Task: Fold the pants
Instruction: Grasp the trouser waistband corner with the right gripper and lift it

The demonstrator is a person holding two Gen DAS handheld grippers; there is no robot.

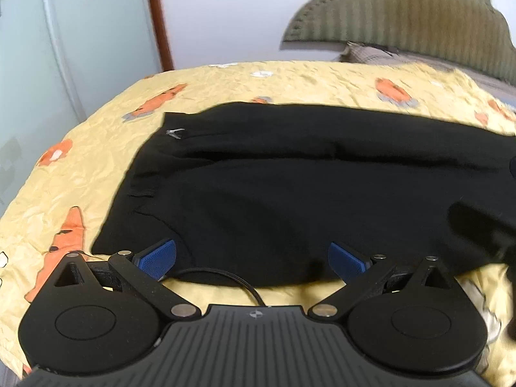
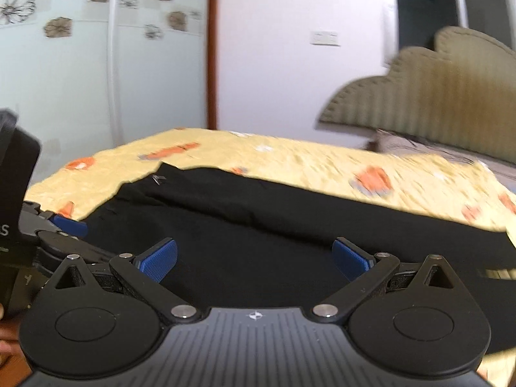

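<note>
Black pants (image 1: pixel 290 187) lie flat on the yellow bedspread, waistband to the left, legs running off right. A small silver logo (image 1: pixel 175 133) marks the waistband. My left gripper (image 1: pixel 253 259) is open and empty, its blue pads (image 1: pixel 158 258) over the near edge of the pants. In the right wrist view the pants (image 2: pixel 258 232) fill the middle. My right gripper (image 2: pixel 254 258) is open and empty, just above the fabric. The left gripper's blue fingertip (image 2: pixel 69 224) shows at that view's left edge.
The yellow bedspread (image 1: pixel 96 167) has orange fish prints. An olive padded headboard (image 1: pixel 403 16) and a pillow (image 1: pixel 380 52) stand at the far right. A glass wardrobe door (image 2: pixel 80 64) and white wall lie beyond the bed. A black cable (image 1: pixel 238 282) runs near the left gripper.
</note>
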